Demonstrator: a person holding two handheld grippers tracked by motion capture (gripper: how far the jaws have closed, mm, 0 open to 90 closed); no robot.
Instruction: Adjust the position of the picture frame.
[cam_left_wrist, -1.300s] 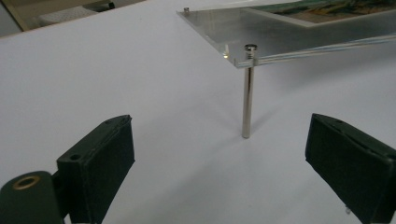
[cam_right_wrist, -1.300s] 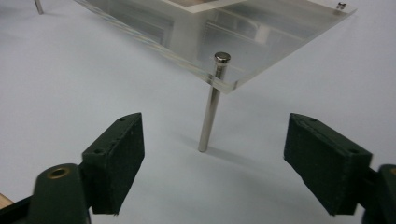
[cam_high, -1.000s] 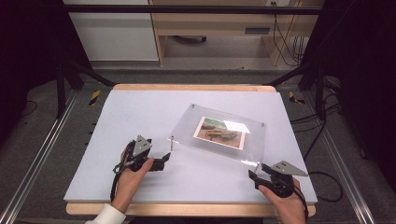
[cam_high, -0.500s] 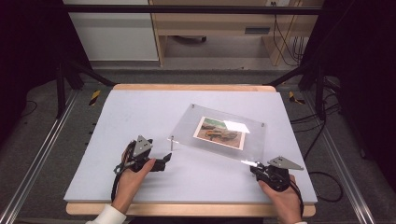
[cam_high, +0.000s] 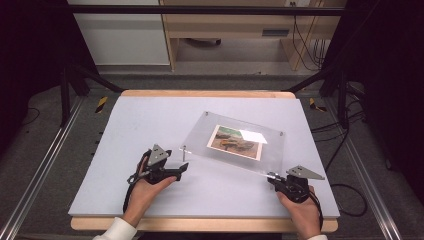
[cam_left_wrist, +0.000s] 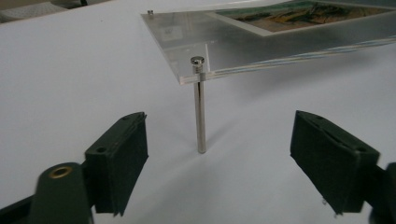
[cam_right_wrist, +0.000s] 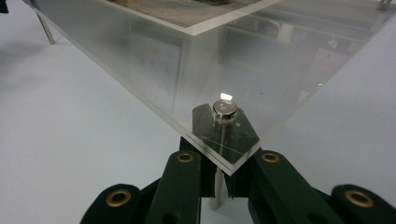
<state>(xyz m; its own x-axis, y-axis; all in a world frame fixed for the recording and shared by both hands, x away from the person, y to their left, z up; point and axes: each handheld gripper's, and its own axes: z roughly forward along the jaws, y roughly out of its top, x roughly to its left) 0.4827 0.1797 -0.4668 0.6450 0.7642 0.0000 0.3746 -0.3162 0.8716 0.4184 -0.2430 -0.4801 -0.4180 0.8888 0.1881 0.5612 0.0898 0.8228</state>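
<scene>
The right gripper (cam_high: 274, 177) is clamping the frame's (cam_high: 235, 142) leg (cam_right_wrist: 215, 186) at the table's (cam_high: 150, 120) near right edge. The left gripper (cam_high: 181, 168) is closing its wide-apart jaws around the near-left leg (cam_left_wrist: 200, 112), not yet touching. Next call: squeeze squarely on that leg.

We see the white table (cam_high: 150, 130) evenly lit from above while its surroundings fall into darkness, and a bright patch of glare sits on the clear frame (cam_high: 252, 136). In the left gripper view the near black pads (cam_left_wrist: 122, 158) are soft and out of focus. In the right gripper view the acrylic mirrors the room, and a highlight glints on the metal screw head (cam_right_wrist: 224, 108).
</scene>
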